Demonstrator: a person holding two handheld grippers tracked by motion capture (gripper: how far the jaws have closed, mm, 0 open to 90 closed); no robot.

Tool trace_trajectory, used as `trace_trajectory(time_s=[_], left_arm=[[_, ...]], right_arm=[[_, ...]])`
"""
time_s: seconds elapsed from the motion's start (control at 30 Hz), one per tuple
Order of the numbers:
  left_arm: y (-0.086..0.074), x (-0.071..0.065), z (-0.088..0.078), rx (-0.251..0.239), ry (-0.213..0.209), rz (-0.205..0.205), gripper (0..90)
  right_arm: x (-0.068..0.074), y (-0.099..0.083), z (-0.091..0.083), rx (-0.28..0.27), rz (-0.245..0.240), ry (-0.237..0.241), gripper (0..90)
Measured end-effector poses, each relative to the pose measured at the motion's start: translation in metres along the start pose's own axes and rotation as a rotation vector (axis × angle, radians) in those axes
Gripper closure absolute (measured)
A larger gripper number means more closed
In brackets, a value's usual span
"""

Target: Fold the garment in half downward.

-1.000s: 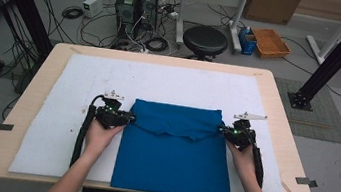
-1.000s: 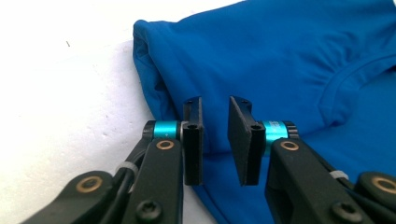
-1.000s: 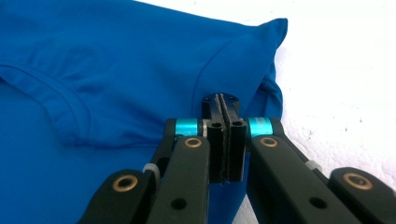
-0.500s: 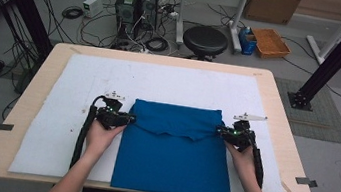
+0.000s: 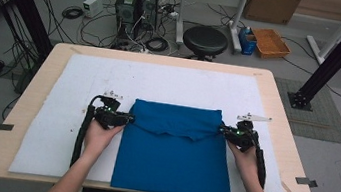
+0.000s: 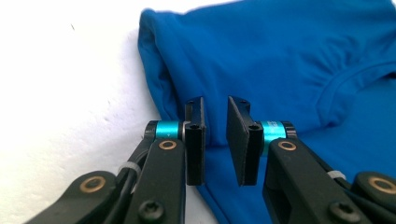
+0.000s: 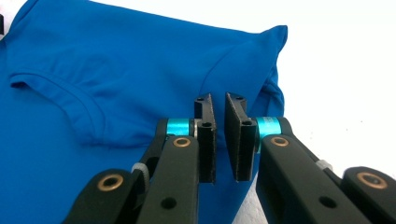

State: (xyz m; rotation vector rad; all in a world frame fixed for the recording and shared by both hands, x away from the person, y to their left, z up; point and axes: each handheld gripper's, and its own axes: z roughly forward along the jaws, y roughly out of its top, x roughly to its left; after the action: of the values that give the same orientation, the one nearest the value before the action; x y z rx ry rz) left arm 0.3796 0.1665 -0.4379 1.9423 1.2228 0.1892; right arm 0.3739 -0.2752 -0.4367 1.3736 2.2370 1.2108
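Observation:
A blue T-shirt [image 5: 173,152] lies folded on the white mat [image 5: 53,125], its folded-over top part with the neckline [image 6: 355,79] facing up. My left gripper [image 5: 127,119] rests at the shirt's left edge by the fold. Its jaws have just been opening and stand slightly apart [image 6: 215,105], with the cloth lying beneath the gap and nothing pinched. At the right edge my right gripper [image 5: 223,129] mirrors it. Its jaws have also just been opening, and a narrow gap [image 7: 218,100] shows above the sleeve fold [image 7: 266,60].
The mat covers most of the wooden table [image 5: 286,122]. Bare mat stretches behind the shirt and to both sides. Beyond the table stand a black stool [image 5: 205,40], computer cases [image 5: 133,5] and floor cables. A black frame post [image 5: 336,53] rises at the right.

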Motion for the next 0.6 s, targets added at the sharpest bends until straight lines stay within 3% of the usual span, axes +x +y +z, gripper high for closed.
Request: trace_trajectory(time_s=[0.1,0.17,0.23,0.47,0.6], left_arm=[[0.0003,-0.0007,0.0031,0.009,0.006,0.005,77.1],[0.0003,-0.0007,0.0043,0.014,0.016,0.017,82.2],[0.0004,-0.0010,0.0047,0.003,0.010,0.022,87.5],[0.0022,-0.0019,0.0006,-0.038,-0.019,0.007,88.5],[0.0032,-0.0041,-0.0017,-0.048,-0.030,0.011,88.5]], right_arm=[[0.0008,0.0001,0.0008,0.004,-0.002,0.003,81.9],[0.0010,0.0001,0.0011,0.006,-0.004,0.001,81.9],[0.0009,-0.0001,0.0018,0.007,-0.005,0.002,82.2],[-0.0015,0.0004,-0.0016,-0.014,0.021,0.002,87.2],[-0.0034,-0.0006,-0.0038,-0.022,0.041,0.004,79.9]])
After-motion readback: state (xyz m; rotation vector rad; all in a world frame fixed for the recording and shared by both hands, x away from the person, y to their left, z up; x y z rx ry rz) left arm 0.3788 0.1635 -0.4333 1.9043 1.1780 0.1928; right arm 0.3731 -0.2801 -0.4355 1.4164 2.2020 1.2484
